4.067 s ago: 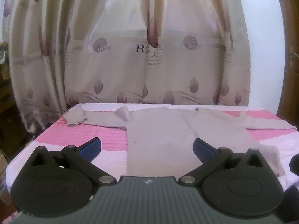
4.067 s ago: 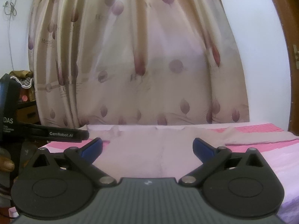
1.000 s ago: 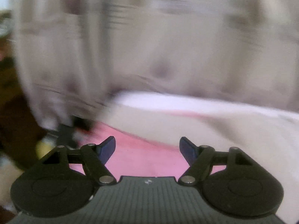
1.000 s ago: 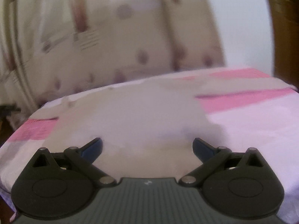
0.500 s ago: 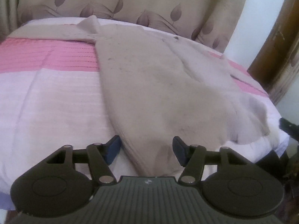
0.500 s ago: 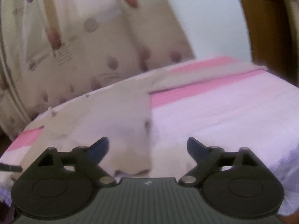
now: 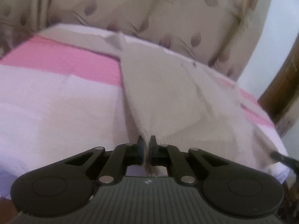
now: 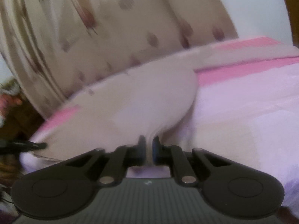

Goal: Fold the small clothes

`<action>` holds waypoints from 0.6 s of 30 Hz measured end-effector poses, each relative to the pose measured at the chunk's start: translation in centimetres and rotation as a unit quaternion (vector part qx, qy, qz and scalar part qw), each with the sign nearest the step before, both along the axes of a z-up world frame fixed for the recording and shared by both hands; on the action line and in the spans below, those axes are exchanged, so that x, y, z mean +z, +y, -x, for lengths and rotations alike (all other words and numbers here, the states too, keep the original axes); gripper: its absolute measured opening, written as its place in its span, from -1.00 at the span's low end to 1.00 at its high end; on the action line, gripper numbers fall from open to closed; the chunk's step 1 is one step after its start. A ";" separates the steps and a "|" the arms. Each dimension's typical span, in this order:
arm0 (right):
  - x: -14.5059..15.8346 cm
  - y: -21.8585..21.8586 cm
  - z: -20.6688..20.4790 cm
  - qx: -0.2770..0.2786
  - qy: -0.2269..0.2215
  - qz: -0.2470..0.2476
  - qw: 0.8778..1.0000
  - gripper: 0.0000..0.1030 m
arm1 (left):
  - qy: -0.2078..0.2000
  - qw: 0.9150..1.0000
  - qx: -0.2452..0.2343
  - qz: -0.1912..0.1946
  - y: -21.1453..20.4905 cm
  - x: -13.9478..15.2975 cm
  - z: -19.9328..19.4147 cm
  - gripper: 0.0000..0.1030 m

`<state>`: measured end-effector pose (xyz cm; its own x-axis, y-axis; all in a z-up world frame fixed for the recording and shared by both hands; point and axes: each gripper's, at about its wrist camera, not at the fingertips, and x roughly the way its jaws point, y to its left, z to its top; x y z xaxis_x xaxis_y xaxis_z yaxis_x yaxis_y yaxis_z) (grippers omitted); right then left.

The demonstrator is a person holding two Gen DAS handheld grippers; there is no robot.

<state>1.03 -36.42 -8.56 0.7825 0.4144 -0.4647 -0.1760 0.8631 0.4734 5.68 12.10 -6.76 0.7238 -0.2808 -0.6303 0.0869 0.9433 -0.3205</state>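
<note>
A beige long-sleeved sweater [image 7: 164, 85] lies spread on a bed with a pink and white cover [image 7: 56, 97]. My left gripper [image 7: 147, 143] is shut on the sweater's near left hem corner, and the cloth rises into a ridge at the jaws. My right gripper [image 8: 149, 144] is shut on the near right hem corner of the sweater [image 8: 130, 102], which is lifted and bulges. The far sleeve [image 8: 233, 52] lies along the pink stripe. The other gripper's tip shows at each view's edge.
A beige curtain [image 7: 168, 9] with leaf prints hangs behind the bed. A brown wooden frame [image 7: 280, 85] stands at the right. Dark furniture [image 8: 16, 115] stands left of the bed. The bed cover [image 8: 243, 112] is bare to the right of the sweater.
Both grippers went from open above the hem to shut on its two near corners. The hem has lifted off the bed cover.
</note>
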 end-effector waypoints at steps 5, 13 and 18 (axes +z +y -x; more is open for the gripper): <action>1.2 -0.4 3.2 -0.014 0.014 0.006 1.000 -0.84 | 0.010 0.998 -0.023 -0.051 0.0 1.1 0.6 -0.86; 0.8 -1.3 3.5 -0.058 -0.002 0.016 0.998 0.17 | -0.036 0.991 0.003 -0.132 -0.8 0.9 1.7 0.31; 0.1 -1.2 0.4 -0.049 -0.012 0.038 0.998 0.92 | -0.018 0.992 -0.008 -0.124 -1.1 -0.5 0.9 0.71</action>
<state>0.67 -37.64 -8.50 0.8291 0.2998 -0.4720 -0.0998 0.9099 0.4026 4.78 11.01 -7.23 0.7436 -0.1319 -0.6555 0.1089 0.9912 -0.0759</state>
